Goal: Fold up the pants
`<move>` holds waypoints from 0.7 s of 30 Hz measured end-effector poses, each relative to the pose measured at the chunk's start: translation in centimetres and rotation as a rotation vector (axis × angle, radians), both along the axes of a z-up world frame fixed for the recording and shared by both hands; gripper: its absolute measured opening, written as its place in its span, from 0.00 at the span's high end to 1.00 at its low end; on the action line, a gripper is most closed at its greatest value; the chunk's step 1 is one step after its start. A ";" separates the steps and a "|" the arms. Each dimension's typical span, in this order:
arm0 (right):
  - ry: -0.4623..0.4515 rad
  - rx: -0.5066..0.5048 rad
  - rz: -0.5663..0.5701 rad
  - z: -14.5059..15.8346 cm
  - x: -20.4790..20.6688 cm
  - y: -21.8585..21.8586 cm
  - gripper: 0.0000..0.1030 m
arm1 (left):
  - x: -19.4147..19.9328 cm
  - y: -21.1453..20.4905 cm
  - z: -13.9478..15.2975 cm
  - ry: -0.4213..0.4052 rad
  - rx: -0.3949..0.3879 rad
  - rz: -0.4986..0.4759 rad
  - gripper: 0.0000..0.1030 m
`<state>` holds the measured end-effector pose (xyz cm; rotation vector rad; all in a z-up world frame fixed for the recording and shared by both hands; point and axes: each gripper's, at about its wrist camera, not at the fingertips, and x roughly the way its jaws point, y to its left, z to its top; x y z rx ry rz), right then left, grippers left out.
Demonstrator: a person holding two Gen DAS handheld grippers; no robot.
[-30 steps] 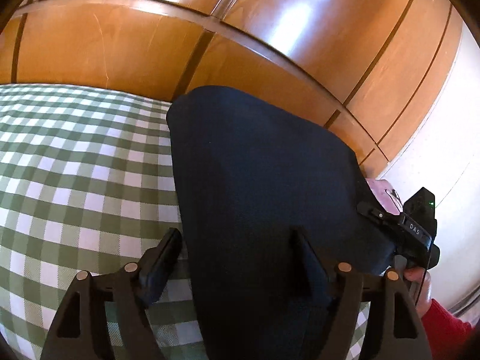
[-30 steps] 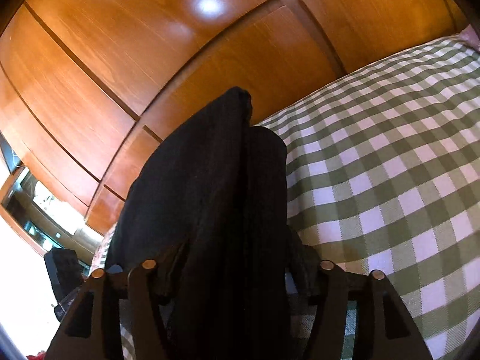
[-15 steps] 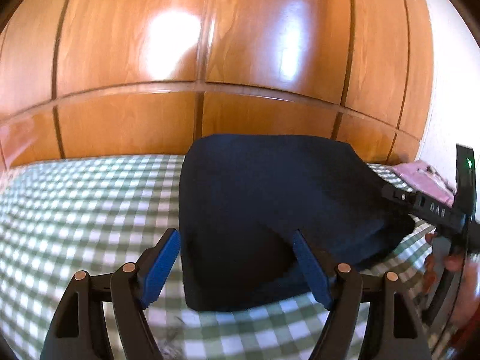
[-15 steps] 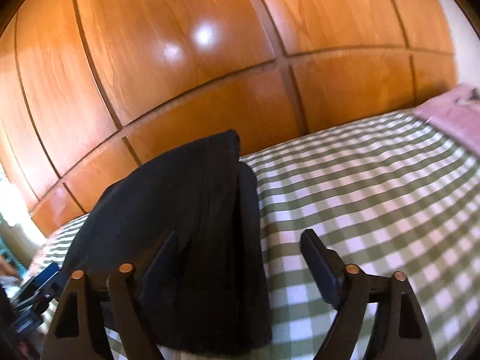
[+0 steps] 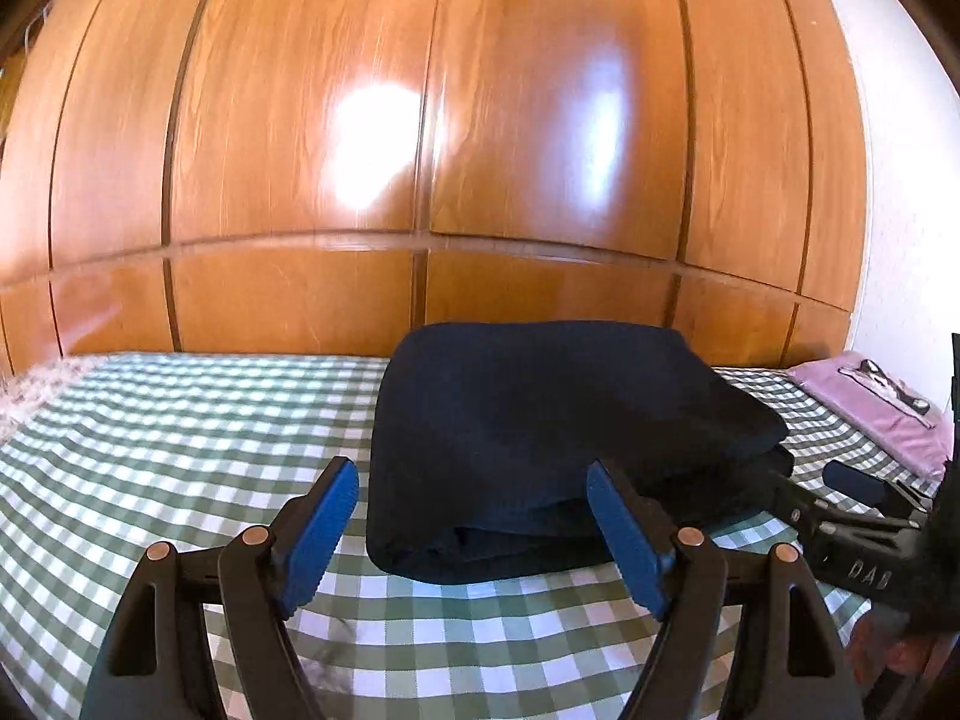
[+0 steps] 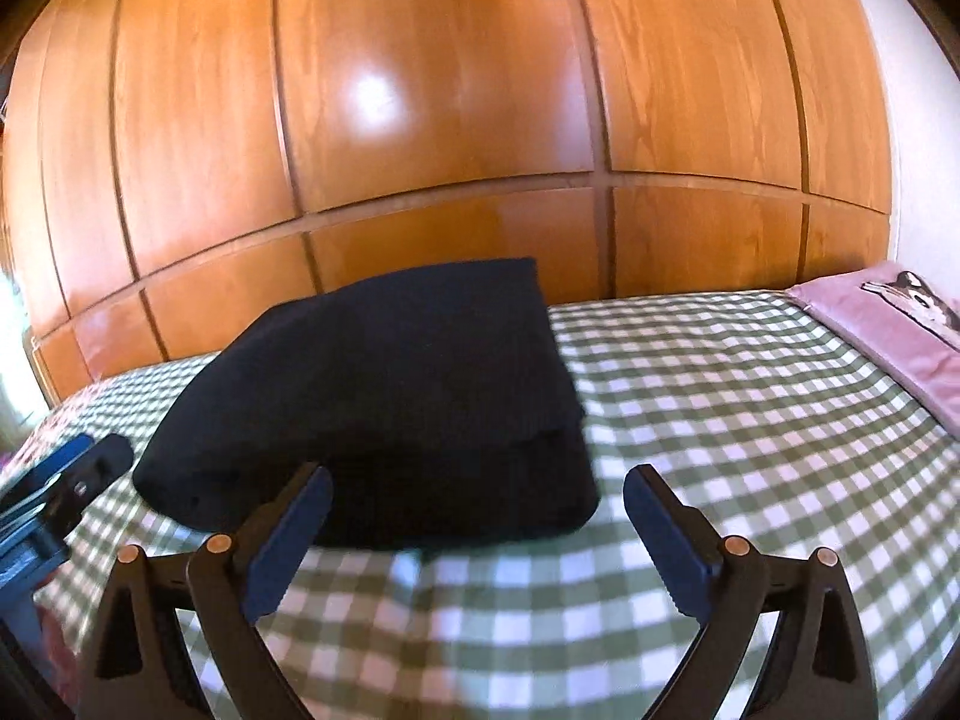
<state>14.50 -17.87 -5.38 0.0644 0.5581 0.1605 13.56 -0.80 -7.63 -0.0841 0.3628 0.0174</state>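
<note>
Right wrist view, folded pants (image 6: 384, 396) beyond spread right claw (image 6: 477, 531), untouched

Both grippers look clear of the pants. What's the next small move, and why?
Probably draw both grippers straight back. The pants lie as a compact folded stack on the checked bedspread; the left gripper and right gripper are open with no cloth between the pads, the right having just opened.

We see the dark navy pants (image 5: 540, 438) folded into a thick, layered bundle. They lie flat at mid-frame on the green checked bed (image 5: 180, 420).
</note>
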 end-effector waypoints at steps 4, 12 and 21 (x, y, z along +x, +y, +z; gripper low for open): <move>-0.041 -0.042 -0.045 0.1 -1.8 0.5 0.05 | -0.5 -0.6 0.0 -0.010 0.015 -0.018 0.22; -0.084 -0.080 -0.078 0.2 -3.3 0.9 0.05 | -0.6 -0.5 -0.5 0.014 0.033 0.061 0.22; -0.099 -0.104 -0.076 0.2 -3.4 1.1 0.05 | -0.5 -0.6 -0.9 0.014 0.040 0.064 0.22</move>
